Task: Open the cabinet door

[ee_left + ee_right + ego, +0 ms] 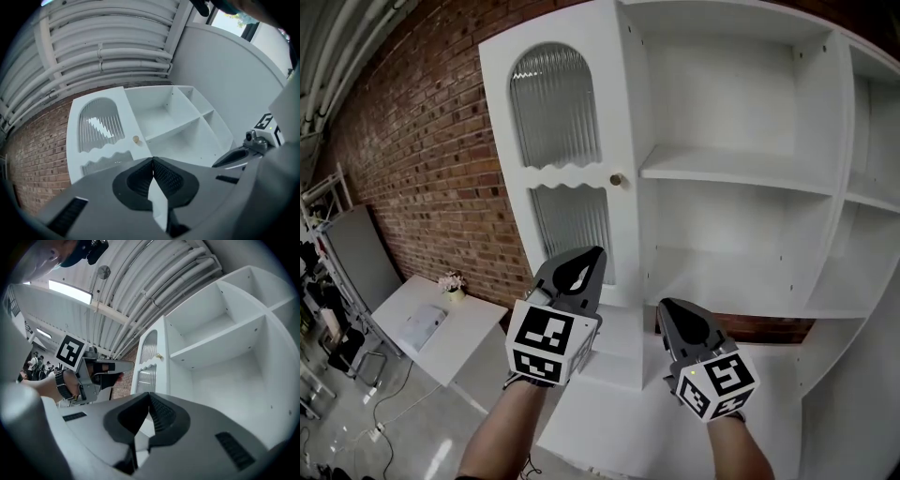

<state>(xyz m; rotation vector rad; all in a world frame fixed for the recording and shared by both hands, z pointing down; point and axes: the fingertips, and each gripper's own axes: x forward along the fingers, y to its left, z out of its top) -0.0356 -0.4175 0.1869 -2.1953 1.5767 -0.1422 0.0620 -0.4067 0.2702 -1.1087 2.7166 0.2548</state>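
I am holding my left gripper [592, 255] and right gripper [667, 307] pinched together and empty, while the fluted-glass cabinet door [558, 169] is standing wide open above and ahead of them, the opening seemingly finished.

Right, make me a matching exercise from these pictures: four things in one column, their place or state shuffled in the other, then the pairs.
Things
1. cabinet door
2. knob
3. left gripper
4. flower pot

Place or state
A. on the low white table
B. jaws together, holding nothing
C. swung open, shelves exposed
D. at the door's edge, between the two glass panels

Pairs: 1-C, 2-D, 3-B, 4-A
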